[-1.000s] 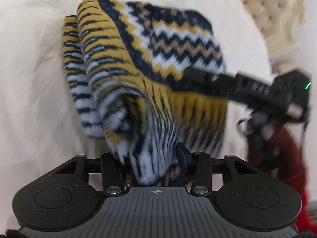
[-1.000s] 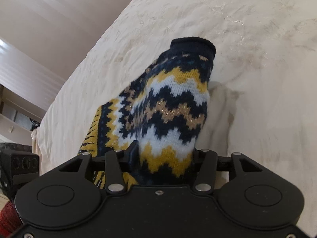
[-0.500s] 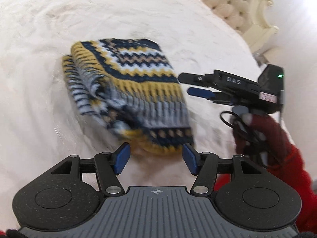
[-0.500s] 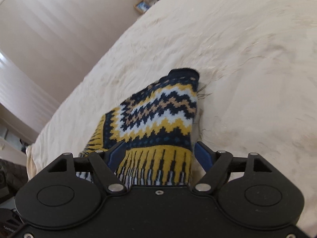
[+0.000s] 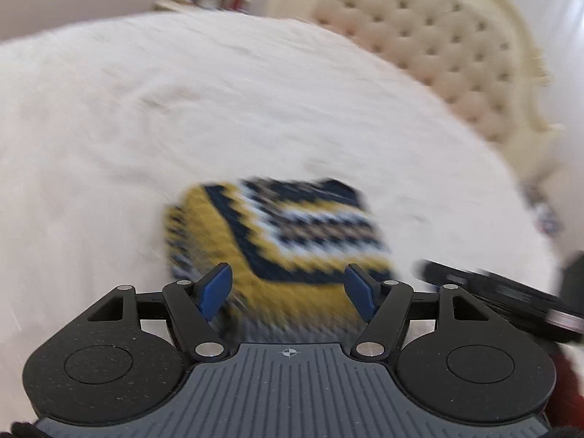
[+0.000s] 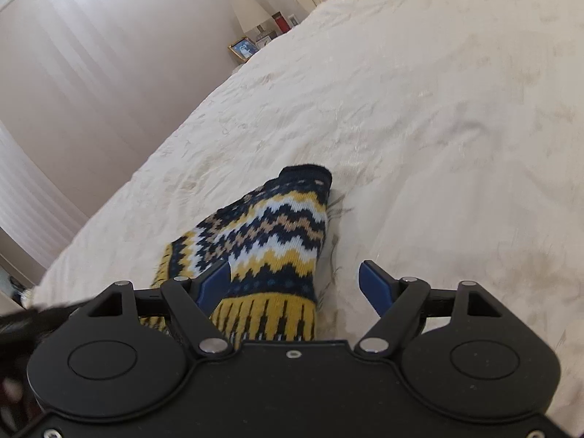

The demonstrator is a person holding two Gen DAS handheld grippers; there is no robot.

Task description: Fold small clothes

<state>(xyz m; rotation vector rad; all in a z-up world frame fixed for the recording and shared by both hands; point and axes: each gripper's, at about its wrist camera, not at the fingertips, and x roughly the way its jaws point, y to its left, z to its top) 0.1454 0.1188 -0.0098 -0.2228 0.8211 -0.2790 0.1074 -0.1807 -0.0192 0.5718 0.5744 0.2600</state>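
A second earlier both grippers were closed on the knitted garment (image 5: 277,241), lifting its fabric. Now the left gripper (image 5: 288,288) has let go and its jaws are opening, with the folded garment lying free on the bed cover (image 5: 182,109) beyond its blue pads. The right gripper (image 6: 295,284) has also released and stands wide, drawn back toward the garment's fringed end. The garment has dropped from a raised bundle into a flat fold.

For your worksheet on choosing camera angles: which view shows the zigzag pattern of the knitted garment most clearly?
The right wrist view: the knitted garment is sharp there, its navy, white and yellow zigzags and dark cuff distinct. In the left wrist view the same garment is smeared by motion blur, showing only its folded outline.
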